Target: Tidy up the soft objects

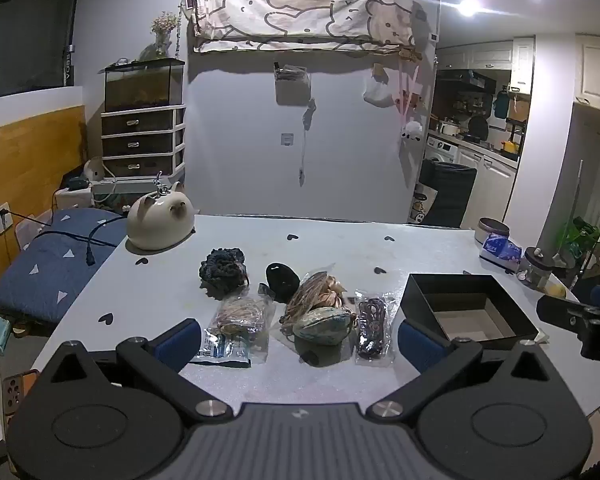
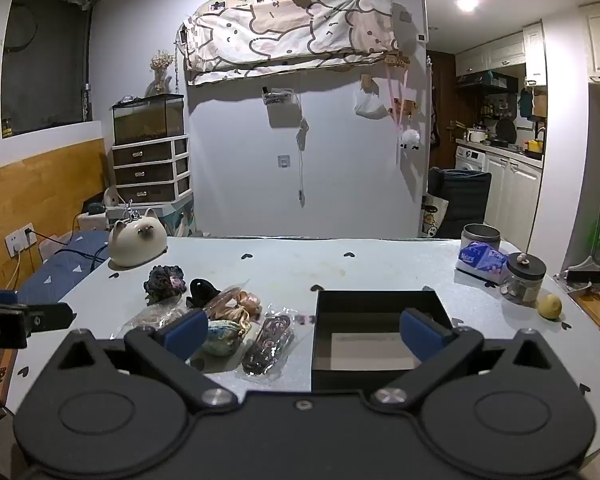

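Six soft items [image 1: 224, 270] lie beside one black box [image 1: 468, 306]

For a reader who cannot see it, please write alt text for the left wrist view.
The open left gripper hovers over a pale table, empty, facing a cluster of soft items: a dark knitted bundle, bagged cords, a teal pouch. To their right stands an open black box; a cat-shaped ceramic pot sits at the far left corner.
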### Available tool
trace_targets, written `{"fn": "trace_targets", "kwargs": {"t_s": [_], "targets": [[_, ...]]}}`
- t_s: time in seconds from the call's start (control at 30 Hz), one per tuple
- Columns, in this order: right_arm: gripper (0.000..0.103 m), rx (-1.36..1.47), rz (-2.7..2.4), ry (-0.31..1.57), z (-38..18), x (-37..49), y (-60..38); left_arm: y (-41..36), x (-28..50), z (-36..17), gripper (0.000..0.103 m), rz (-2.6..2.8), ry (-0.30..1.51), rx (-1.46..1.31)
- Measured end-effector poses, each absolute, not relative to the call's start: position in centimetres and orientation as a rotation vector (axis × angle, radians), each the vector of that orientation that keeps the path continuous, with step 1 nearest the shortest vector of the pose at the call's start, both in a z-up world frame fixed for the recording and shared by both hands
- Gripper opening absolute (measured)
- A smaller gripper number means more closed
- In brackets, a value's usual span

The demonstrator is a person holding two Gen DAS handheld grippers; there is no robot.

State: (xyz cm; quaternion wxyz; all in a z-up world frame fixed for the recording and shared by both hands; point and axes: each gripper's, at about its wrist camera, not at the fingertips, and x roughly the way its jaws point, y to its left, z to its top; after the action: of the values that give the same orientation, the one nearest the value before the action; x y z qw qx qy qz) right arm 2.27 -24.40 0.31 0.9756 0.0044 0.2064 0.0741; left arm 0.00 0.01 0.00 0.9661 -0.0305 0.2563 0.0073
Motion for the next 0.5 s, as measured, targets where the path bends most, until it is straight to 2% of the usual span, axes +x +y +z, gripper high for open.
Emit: {"fn": "trace_targets", "kwargs": {"t_s": [0.5], "targets": [[0.103,0.012,0.142,0.415,0.31,2.02,-24.81,0.05,0.01,0.00,0.103,0.015,0.516,-0.063]]}}
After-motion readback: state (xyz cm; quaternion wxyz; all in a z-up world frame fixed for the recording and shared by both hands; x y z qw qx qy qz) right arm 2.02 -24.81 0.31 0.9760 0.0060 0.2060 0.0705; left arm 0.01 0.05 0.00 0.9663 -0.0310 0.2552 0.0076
